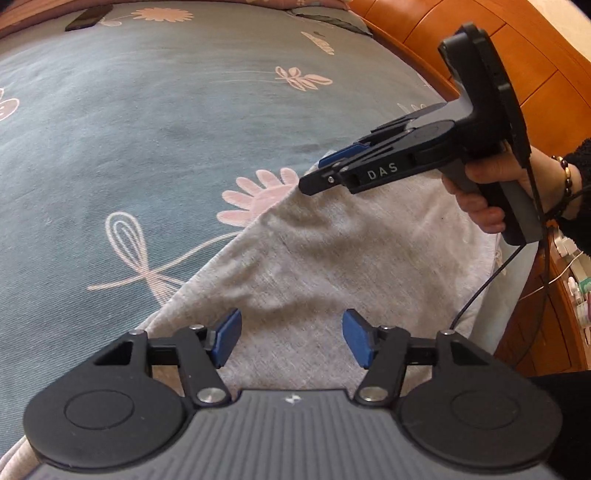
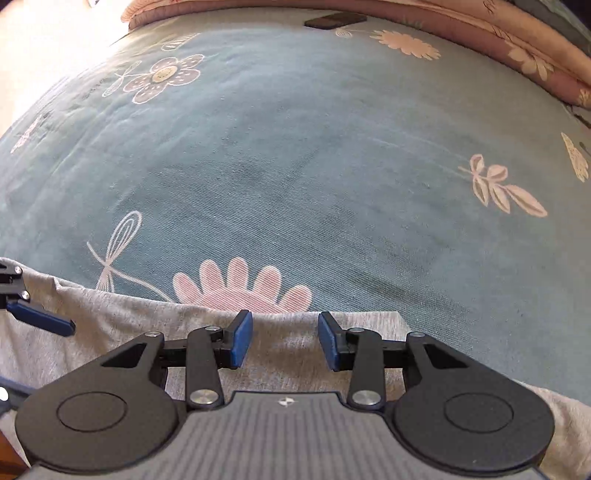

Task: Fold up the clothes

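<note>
Left wrist view, pale grey garment [image 1: 332, 258], soft creases, floral bedspread [image 1: 147, 129]

grey garment [image 1: 314, 258] running under left gripper [image 1: 291, 338] and off the lower edge, dark flat thing [image 2: 334, 19] at far bed edge unidentifiable, nightstand clutter [image 1: 576, 280] cut off

Black grippers [image 1: 291, 339] with blue-padded jaws, silver screws, "DAS" lettering, trailing black cable [image 1: 491, 280]; dark sleeve [image 1: 580, 158], beaded bracelet [image 1: 567, 175]
</note>
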`<state>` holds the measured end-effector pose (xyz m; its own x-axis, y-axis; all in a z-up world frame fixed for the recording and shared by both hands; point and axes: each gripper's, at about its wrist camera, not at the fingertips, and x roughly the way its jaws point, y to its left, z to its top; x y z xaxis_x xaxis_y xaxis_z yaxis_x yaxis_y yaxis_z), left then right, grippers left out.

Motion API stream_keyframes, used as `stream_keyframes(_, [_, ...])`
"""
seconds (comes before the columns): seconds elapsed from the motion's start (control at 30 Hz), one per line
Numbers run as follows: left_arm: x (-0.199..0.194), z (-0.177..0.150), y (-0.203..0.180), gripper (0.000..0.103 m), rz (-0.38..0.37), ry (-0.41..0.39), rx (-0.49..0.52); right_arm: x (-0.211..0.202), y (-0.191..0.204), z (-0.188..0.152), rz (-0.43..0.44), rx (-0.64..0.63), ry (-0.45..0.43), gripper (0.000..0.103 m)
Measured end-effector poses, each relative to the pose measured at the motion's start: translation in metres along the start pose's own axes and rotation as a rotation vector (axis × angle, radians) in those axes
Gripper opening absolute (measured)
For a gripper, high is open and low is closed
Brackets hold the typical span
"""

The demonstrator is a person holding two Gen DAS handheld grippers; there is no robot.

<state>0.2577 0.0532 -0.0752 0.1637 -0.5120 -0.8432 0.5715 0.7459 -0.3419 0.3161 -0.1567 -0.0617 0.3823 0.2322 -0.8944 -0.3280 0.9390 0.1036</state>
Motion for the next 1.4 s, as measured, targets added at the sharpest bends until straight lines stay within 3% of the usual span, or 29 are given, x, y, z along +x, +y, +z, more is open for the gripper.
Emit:
stream_keyframes(0.07, [0.013, 0.0, 0.004, 0.059, 0.031, 0.05, -0.034, 0.005, -0.008, 0.003, -0.036, 0.004, 0.001, 0.044])
stream_keyframes(0.2, [0.0, 0.003, 0.008, 0.06, -0.07, 0.01, -0.069, -0.012, -0.029, 0.014, -0.078, 0.024, -0.044, 0.045])
stream_keyframes(0.33, [-0.008, 0.016, 0.013, 0.06, -0.143, -0.006, -0.052, -0.024, -0.069, 0.011, -0.079, 0.116, 0.005, 0.045])
stream_keyframes(0.5, [0.0, 0.04, 0.013, 0.064, -0.342, -0.081, -0.136, -0.019, -0.124, 0.016, 0.092, 0.223, 0.083, 0.045])
stream_keyframes(0.6, [0.022, 0.052, -0.008, 0.064, -0.346, -0.079, -0.124, 0.008, -0.157, 0.024, 0.287, 0.269, 0.158, 0.045])
stream_keyframes(0.67, [0.035, 0.059, -0.02, 0.064, -0.351, -0.09, -0.124, 0.03, -0.169, 0.029, 0.419, 0.236, 0.222, 0.045])
stream_keyframes(0.8, [0.06, 0.072, -0.037, 0.064, -0.368, -0.059, -0.134, 0.054, -0.168, 0.035, 0.58, 0.13, 0.334, 0.044])
stream_keyframes(0.83, [0.066, 0.077, -0.042, 0.064, -0.368, -0.048, -0.122, 0.057, -0.166, 0.036, 0.605, 0.1, 0.346, 0.039])
stream_keyframes(0.87, [0.072, 0.081, -0.047, 0.064, -0.371, -0.038, -0.113, 0.058, -0.162, 0.035, 0.611, 0.079, 0.348, 0.031])
stream_keyframes(0.9, [0.078, 0.084, -0.051, 0.064, -0.383, -0.029, -0.11, 0.06, -0.158, 0.033, 0.618, 0.069, 0.353, 0.012])
stream_keyframes(0.97, [0.091, 0.088, -0.057, 0.064, -0.385, 0.0, -0.105, 0.05, -0.154, 0.032, 0.646, 0.052, 0.336, 0.009])
stream_keyframes(1.1, [0.106, 0.087, -0.06, 0.064, -0.341, 0.029, -0.092, -0.027, -0.161, 0.036, 0.924, 0.091, 0.157, 0.006])
stream_keyframes(1.13, [0.106, 0.087, -0.06, 0.064, -0.346, 0.027, -0.094, -0.039, -0.165, 0.035, 0.937, 0.109, 0.145, 0.01])
stream_keyframes(1.2, [0.106, 0.087, -0.062, 0.064, -0.347, 0.028, -0.084, -0.047, -0.17, 0.031, 0.859, 0.104, 0.153, 0.015])
stream_keyframes(1.3, [0.107, 0.088, -0.066, 0.065, -0.338, 0.033, -0.052, -0.031, -0.173, 0.029, 0.683, 0.086, 0.199, 0.024])
stream_keyframes(1.37, [0.106, 0.089, -0.068, 0.065, -0.34, 0.034, -0.041, -0.011, -0.177, 0.033, 0.624, 0.1, 0.206, 0.024])
stream_keyframes(1.4, [0.105, 0.089, -0.069, 0.065, -0.339, 0.033, -0.037, 0.002, -0.177, 0.033, 0.621, 0.11, 0.22, 0.029])
